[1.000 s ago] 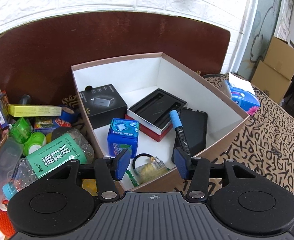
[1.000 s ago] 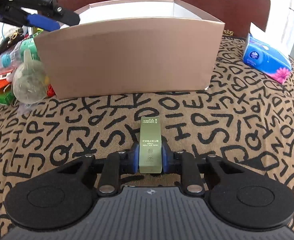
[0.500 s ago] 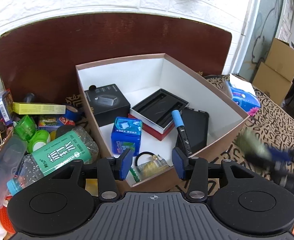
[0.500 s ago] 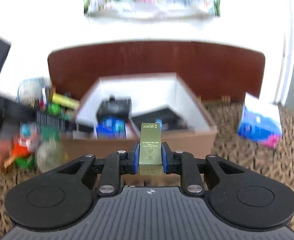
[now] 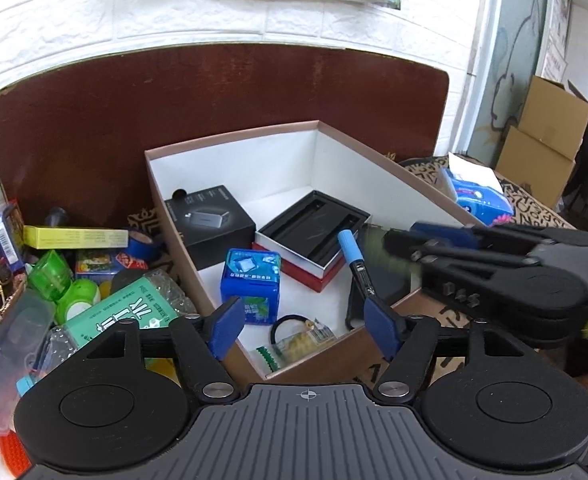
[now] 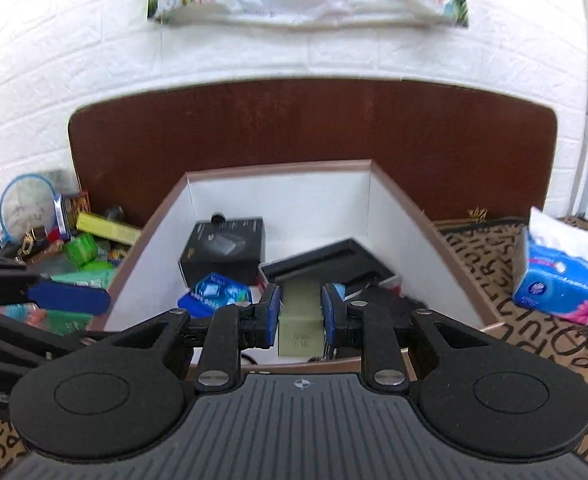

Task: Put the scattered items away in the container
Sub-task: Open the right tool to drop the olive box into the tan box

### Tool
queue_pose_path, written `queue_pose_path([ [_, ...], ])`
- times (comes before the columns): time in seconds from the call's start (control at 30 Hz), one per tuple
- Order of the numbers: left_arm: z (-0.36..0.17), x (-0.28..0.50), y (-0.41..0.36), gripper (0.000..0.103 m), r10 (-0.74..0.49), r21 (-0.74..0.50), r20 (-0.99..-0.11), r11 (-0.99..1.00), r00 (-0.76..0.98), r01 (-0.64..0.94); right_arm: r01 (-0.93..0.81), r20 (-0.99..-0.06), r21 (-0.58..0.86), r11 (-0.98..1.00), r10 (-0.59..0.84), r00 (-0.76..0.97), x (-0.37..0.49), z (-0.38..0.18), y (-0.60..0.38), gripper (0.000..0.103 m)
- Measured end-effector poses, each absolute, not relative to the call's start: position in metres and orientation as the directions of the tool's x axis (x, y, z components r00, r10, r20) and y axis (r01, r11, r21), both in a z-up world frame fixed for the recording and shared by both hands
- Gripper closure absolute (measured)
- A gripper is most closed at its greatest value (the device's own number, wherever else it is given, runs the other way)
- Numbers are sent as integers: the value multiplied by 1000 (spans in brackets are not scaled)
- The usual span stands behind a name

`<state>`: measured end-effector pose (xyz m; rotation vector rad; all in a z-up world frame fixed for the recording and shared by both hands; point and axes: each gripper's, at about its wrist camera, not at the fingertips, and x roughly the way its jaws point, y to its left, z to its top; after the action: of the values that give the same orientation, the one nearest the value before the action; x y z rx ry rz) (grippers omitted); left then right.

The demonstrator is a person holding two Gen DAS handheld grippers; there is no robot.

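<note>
The brown cardboard box [image 5: 386, 164] with white inner walls [image 6: 398, 236] holds a black box [image 5: 208, 220], a blue packet [image 5: 251, 280], a black tray [image 5: 314, 228], a blue-capped marker [image 5: 356, 264] and a hair tie [image 5: 290, 326]. My right gripper [image 6: 300, 312] is shut on an olive-green box [image 6: 299, 322] and holds it above the box's near edge; it shows blurred in the left wrist view [image 5: 398, 248]. My left gripper [image 5: 300, 326] is open and empty over the box's front left corner.
A pile of loose items lies left of the box: a green-labelled bottle [image 5: 130, 308], green caps [image 5: 50, 276], a yellow carton [image 5: 74, 237], blue tape [image 5: 142, 242]. A blue tissue pack [image 6: 558, 276] sits on the patterned cloth at right. A brown board [image 6: 314, 128] stands behind.
My right gripper has lifted the olive-green box from the cloth and carried it forward over the box's near edge. My left gripper has stayed open and drifted back slightly.
</note>
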<state>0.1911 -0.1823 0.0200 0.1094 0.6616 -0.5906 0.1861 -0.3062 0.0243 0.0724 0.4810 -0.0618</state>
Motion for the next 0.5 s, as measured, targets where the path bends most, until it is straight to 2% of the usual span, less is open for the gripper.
queue_pose_path([
  [0.03,20,191,-181,21,-483,-89,-600,832,638,547,85,-463,52,995,-51,885,186,23,-306,52],
  [0.07,20,190,-179,14,-481,-88,-593,836,646,541,103,-455,42,994,-73,887,184,22,-306,32],
  [0.1,20,190,-177,11,-471,-84,-587,845,658,529,120,-437,34,992,-93,895,181,22,-306,26],
  [0.13,21,190,-176,7,-460,-82,-582,854,670,514,121,-418,33,992,-96,903,177,23,-307,23],
  [0.2,21,191,-172,6,-452,-90,-578,863,680,497,106,-410,45,993,-78,909,173,27,-308,21],
  [0.33,19,192,-164,5,-459,-137,-587,868,667,477,117,-407,32,993,-95,909,169,32,-307,10],
  [0.5,22,181,-154,3,-445,-130,-583,877,680,462,104,-413,35,994,-81,907,160,35,-301,8],
])
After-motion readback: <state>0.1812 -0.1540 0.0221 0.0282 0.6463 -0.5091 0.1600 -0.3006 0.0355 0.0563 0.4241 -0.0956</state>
